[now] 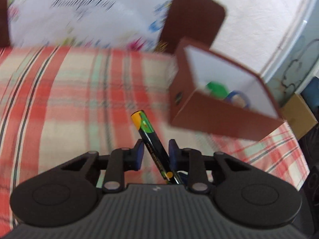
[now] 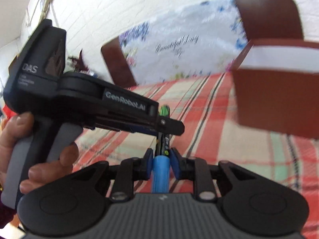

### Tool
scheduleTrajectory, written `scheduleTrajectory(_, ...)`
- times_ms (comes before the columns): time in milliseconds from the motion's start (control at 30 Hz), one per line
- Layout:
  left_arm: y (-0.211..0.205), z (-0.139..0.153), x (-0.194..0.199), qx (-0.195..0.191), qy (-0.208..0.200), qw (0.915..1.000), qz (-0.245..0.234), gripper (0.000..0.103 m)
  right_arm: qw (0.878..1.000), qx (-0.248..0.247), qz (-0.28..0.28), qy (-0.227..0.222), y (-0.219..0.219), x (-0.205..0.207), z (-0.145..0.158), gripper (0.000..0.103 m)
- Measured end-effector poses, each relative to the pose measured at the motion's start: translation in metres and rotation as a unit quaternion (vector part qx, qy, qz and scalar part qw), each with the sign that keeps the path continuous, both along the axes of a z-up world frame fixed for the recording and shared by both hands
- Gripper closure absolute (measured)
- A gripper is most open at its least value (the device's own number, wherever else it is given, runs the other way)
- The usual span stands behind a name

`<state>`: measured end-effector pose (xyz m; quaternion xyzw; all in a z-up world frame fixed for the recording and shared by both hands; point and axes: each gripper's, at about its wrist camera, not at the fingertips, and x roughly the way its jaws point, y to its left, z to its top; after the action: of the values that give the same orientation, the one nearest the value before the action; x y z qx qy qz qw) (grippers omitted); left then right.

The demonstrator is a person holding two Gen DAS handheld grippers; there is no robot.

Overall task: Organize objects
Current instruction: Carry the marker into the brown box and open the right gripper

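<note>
The black marker (image 1: 153,145) with the green and orange label sits low in the centre of my left wrist view, slanting up and leftward between the pads. My left gripper (image 1: 155,153) looks closed on its lower barrel, though a slight gap shows beside the left pad (image 1: 139,155), so the hold may be loose. I judge it light, stiff and smooth-skinned, likely to pivot or slip if pinched near an end; mid-barrel is the safest place to hold.

In the right wrist view, my right gripper (image 2: 161,160) is clamped on a blue cylinder (image 2: 160,175), bottom centre; the same black marker (image 2: 164,139) rises just beyond it, and whether the two touch I cannot tell. My left hand (image 2: 39,159) wraps the other gripper's handle at lower left.

The brown box (image 1: 223,99), white inside, stands open at right centre of the left view, with a green thing (image 1: 216,89) and a blue thing (image 1: 239,98) inside it. All this is above the red plaid cloth (image 1: 79,99).
</note>
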<state>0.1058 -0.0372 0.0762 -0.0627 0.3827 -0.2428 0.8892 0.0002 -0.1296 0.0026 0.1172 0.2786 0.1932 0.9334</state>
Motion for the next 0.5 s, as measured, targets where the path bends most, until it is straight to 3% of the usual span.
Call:
scheduleTrajectory(133,-0.051,0.049,0.013,-0.006,-0.059,0.9971,-0.048,0.079,0.995,-0.031,-0.055,-0.077,-0.035,0.003,0.035,0.083)
scheduleTrajectory(267,-0.100,0.069,0.025,0.012,-0.126,0.9888,-0.079,0.076,0.986,-0.050,-0.107,-0.115,-0.071,0.026,0.053,0.083)
scheduleTrajectory(300,-0.111,0.068,0.029,0.025,-0.141,0.9868,-0.076,0.071,0.984,-0.057,-0.117,-0.120,-0.078,0.033,0.054,0.083)
scheduleTrajectory(367,-0.129,0.061,0.043,0.053,-0.157,0.9839,-0.066,0.048,0.980,-0.076,-0.140,-0.120,-0.089,0.055,0.048,0.082)
scheduleTrajectory(400,-0.136,0.055,0.049,0.074,-0.162,0.9827,-0.052,0.038,0.978,-0.086,-0.151,-0.118,-0.093,0.065,0.044,0.073)
scheduleTrajectory(433,-0.141,0.049,0.054,0.097,-0.161,0.9814,-0.038,0.039,0.975,-0.103,-0.163,-0.111,-0.097,0.077,0.038,0.045)
scheduleTrajectory(467,-0.142,0.045,0.059,0.112,-0.155,0.9811,-0.031,0.039,0.971,-0.120,-0.179,-0.106,-0.099,0.085,0.034,0.039)
scheduleTrajectory(500,-0.140,0.042,0.060,0.112,-0.150,0.9820,-0.030,0.039,0.967,-0.127,-0.191,-0.110,-0.102,0.088,0.030,0.040)
